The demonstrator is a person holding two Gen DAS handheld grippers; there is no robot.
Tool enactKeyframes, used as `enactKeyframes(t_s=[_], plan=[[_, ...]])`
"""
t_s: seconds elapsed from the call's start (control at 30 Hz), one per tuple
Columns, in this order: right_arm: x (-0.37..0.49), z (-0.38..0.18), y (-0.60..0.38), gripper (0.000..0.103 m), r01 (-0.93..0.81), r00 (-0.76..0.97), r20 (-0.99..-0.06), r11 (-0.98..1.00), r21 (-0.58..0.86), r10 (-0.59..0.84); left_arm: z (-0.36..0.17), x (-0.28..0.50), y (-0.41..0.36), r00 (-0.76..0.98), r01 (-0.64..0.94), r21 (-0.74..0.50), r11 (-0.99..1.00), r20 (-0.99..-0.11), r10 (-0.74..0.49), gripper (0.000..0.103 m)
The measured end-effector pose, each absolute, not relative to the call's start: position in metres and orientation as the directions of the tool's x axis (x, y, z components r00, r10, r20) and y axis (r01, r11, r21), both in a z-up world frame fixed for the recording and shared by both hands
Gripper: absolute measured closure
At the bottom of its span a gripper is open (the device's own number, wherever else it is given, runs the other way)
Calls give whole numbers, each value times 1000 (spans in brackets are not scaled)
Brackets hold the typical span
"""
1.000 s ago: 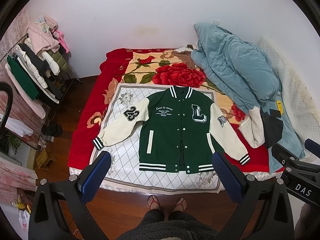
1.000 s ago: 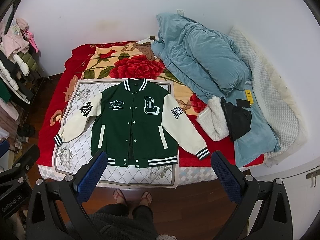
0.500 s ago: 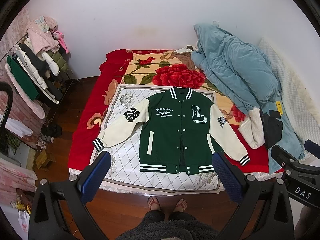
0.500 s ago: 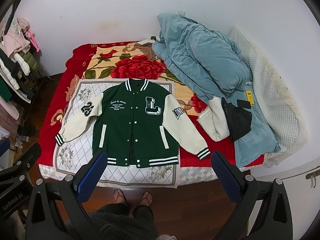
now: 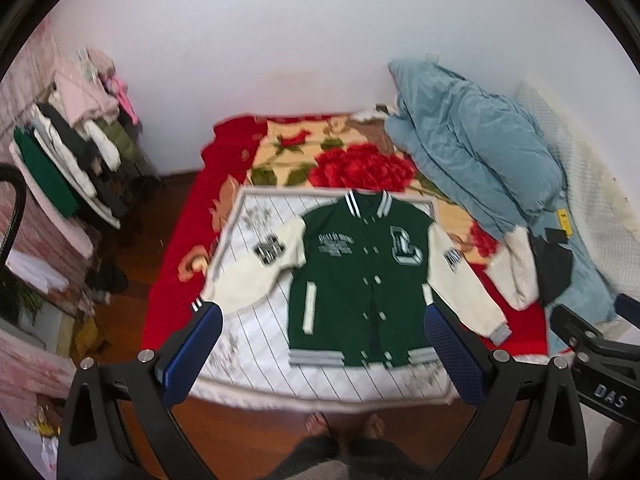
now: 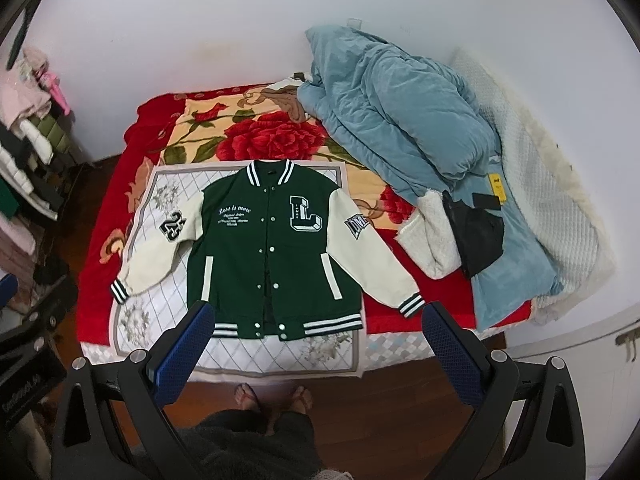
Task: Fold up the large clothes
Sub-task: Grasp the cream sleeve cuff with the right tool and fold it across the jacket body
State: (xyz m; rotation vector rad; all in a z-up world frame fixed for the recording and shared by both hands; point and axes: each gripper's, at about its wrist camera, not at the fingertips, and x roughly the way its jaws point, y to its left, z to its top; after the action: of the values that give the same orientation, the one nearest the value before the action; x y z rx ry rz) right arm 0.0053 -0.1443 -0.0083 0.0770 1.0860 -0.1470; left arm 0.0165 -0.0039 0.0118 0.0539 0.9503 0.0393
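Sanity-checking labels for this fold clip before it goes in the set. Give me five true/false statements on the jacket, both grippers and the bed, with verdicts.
1. The green varsity jacket lies flat, front side up, on the white quilted mat. True.
2. The left gripper is clamped on a sleeve. False: its jaws are wide open and hold nothing.
3. The right gripper is open and above the bed, touching no cloth. True.
4. The jacket is already folded in half. False: both cream sleeves are spread out to the sides.
5. The blue comforter covers the jacket. False: it is bunched on the far right of the bed, apart from the jacket.
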Motion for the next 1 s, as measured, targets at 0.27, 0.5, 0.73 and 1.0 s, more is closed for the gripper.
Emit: enactKeyframes(t_s=[0.27, 0.5, 0.73, 1.0], plan=[[57, -104, -195, 0, 364, 481, -861, 931, 26, -164, -54, 90, -4, 699, -2, 135, 991, -708, 98, 0], [80, -269, -306, 55, 592, 333, -941, 791, 154, -66, -158, 168, -37, 631, -43, 226, 973, -749, 202, 0], [71, -466, -430, 55, 811, 229, -969, 534, 240, 88, -286, 224, -75, 485, -85, 304, 949, -819, 306, 0], [67, -643, -472, 37, 907, 210, -948, 313, 281, 240, -428, 269, -114, 318, -35, 352, 935, -883, 345, 0]])
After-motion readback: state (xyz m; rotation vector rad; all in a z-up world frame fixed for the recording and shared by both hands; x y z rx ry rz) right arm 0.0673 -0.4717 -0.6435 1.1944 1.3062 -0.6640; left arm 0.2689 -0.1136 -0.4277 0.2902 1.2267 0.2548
